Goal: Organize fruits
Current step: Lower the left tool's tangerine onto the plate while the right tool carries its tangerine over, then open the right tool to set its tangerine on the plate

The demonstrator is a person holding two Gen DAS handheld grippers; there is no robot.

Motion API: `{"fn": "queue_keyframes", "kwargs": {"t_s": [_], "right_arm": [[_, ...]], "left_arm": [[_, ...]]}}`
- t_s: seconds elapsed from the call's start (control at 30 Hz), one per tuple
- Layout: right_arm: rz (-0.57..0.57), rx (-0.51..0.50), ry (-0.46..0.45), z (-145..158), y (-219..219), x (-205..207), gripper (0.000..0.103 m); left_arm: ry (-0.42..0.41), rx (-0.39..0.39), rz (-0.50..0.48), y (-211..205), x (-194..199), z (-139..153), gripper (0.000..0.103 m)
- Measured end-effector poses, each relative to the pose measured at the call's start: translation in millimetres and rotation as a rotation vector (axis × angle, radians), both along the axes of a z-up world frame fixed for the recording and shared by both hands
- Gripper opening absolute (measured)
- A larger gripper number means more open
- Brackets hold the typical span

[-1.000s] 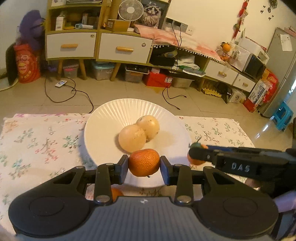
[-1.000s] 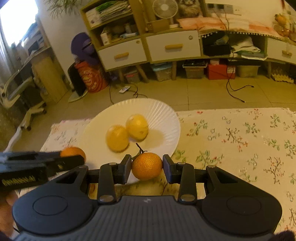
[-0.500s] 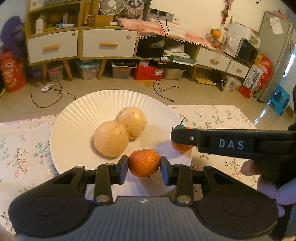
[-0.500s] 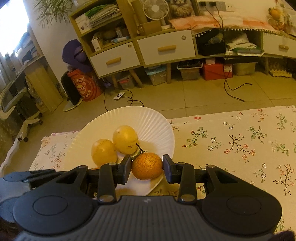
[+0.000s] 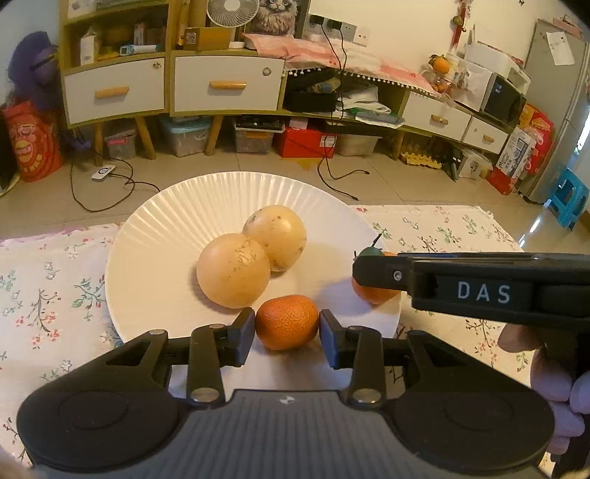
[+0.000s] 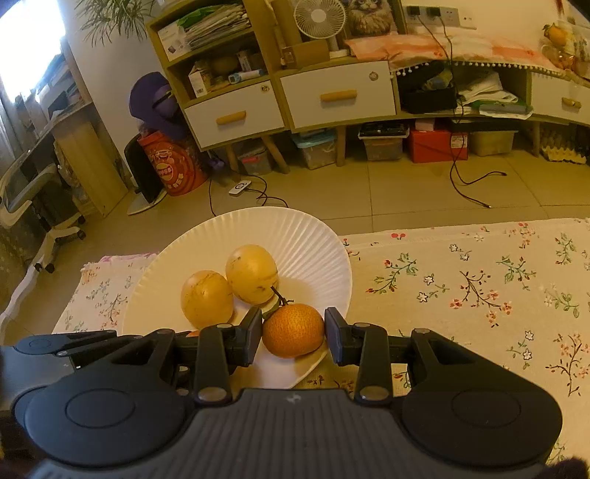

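Two yellow fruits point(image 5: 254, 254) already sit mid-plate point(image 5: 177, 206). The left tool point(image 5: 287, 328) grips an orange point(image 5: 287, 322) at the plate's 6 o'clock, and the right tool point(image 6: 293, 331) grips a stemmed orange point(image 6: 293, 329) near 4 o'clock. Judging by this, only releasing both remains.

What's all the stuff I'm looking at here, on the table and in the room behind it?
Plate: one, white, ridged, on the floral cloth.
Yellow fruits: two, speckled, touching, mid-plate.
Stemless mandarin: one, orange, over the plate's near edge, in the left jaws.
Stemmed mandarin: one, orange with leaf, over the plate's right edge, in the right jaws.
Tablecloth: one, cream, flowered, covers the table.
Cabinet: one, yellow-green with white drawers, along the far wall.
Fan: one, white, on the cabinet.
Red box: one, under the cabinet.
Blue stool: one, far right.
Left gripper: black, closed on the stemless mandarin.
Right gripper: black, closed on the stemmed mandarin.
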State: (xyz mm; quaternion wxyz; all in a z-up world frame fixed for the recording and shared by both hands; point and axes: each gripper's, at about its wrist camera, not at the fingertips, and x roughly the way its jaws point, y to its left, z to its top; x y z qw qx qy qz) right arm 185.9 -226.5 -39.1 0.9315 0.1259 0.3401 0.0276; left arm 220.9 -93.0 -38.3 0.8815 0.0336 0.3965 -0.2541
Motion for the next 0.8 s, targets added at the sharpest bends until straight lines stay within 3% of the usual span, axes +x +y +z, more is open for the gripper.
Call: {"fn": "queue_keyframes", "kwargs": {"t_s": [0.13,0.3,0.37,0.57,0.8], "right_arm": [[0.011,0.016,-0.005,2.3,-0.7,0.0,0.036],[0.009,0.006,0.000,3.6,0.2,-3.4,0.057],[0.008,0.004,0.004,5.4,0.4,-5.2,0.065],[0.003,-0.025,-0.007,20.0,1.6,-20.8,0.080],[-0.001,-0.087,0.003,37.6,12.6,-47.2,0.088]], "left_arm": [[-0.011,0.002,-0.001,-1.2,-1.5,0.9,0.040],[-0.022,0.020,-0.015,-3.1,-6.1,5.7,0.059],[-0.039,0.035,-0.023,-3.4,-10.7,9.3,0.070],[-0.057,0.052,-0.041,0.6,-26.4,21.5,0.078],[-0.077,0.063,-0.057,10.1,-55.1,40.9,0.084]]}}
